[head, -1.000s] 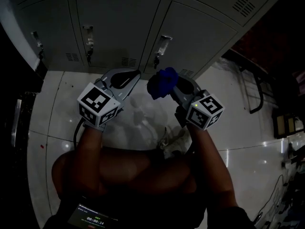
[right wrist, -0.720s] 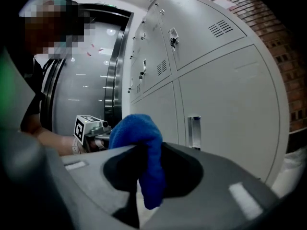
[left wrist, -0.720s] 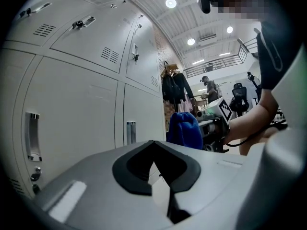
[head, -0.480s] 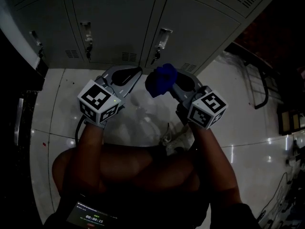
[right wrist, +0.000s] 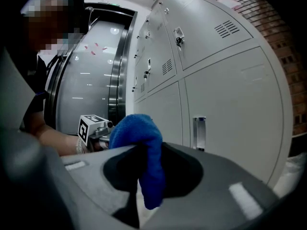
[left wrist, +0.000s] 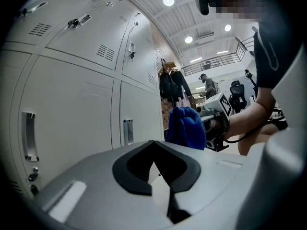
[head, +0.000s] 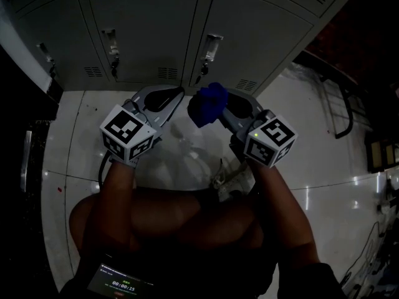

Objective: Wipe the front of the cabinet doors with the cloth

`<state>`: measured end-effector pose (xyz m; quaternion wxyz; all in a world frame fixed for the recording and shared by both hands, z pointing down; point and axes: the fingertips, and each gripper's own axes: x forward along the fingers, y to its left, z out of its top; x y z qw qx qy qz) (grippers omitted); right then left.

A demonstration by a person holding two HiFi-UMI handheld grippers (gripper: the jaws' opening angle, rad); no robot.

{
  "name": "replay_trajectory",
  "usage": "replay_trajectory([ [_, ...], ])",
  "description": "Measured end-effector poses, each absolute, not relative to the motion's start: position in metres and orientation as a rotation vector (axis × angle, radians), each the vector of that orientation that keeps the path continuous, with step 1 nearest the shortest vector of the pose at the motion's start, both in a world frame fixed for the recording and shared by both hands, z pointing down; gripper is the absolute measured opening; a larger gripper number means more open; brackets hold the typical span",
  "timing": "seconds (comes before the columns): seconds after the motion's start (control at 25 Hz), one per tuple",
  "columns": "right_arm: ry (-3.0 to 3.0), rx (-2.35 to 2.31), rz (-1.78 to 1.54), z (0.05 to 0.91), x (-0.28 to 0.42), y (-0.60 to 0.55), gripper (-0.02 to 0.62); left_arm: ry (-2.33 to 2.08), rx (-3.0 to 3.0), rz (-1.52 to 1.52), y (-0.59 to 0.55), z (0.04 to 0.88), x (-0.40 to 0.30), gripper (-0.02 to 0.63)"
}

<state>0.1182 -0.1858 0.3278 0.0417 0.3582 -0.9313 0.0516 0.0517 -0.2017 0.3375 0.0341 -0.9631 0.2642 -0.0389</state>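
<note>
Looking down at a row of grey sheet-metal cabinet doors (head: 149,30), flat and matte, with slotted vents (head: 167,73) and slim upright chrome handles (head: 211,45). Glossy white tiled floor (head: 324,167) below, bouncing the lights back.

Got a fuzzy blue cloth (head: 209,103), terry-looking, bunched into a rounded lump. Pinched in the right gripper (head: 219,109), most of it puffing out past the tips and a tail hanging down between the black pads in the right gripper view. Held up in the air in front of the doors, near the seam between two of them, not touching the metal going by the gripper views.

Left gripper (head: 173,96) pressed together on nothing. Smooth grey plastic shell, black rubbery pads meeting at the tip. Raised just beside the right one, tips angled in toward each other, with the cloth just off to its right and apart from it. Bare forearms (head: 118,198) stretched forward side by side, wrists about level.
</note>
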Motion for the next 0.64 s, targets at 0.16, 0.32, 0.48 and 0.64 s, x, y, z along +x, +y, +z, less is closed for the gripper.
replay_trajectory([
  [0.16,-2.848,1.095,0.163,0.3286,0.1164,-0.1848,0.077,0.814,-2.959,-0.125,-0.2018,0.3379,0.0518,0.000],
  [0.32,-2.847,1.106,0.180,0.3299,0.1189,-0.1859,0.077,0.816,-2.962,-0.127,-0.2012,0.3379,0.0526,0.000],
  [0.48,-2.838,1.112,0.183,0.3325,0.1199,-0.1872,0.077,0.807,-2.962,-0.133,-0.2009,0.3394,0.0531,0.000],
  [0.64,-2.830,1.115,0.184,0.3337,0.1200,-0.1875,0.077,0.809,-2.968,-0.129,-0.2003,0.3400,0.0526,0.000],
])
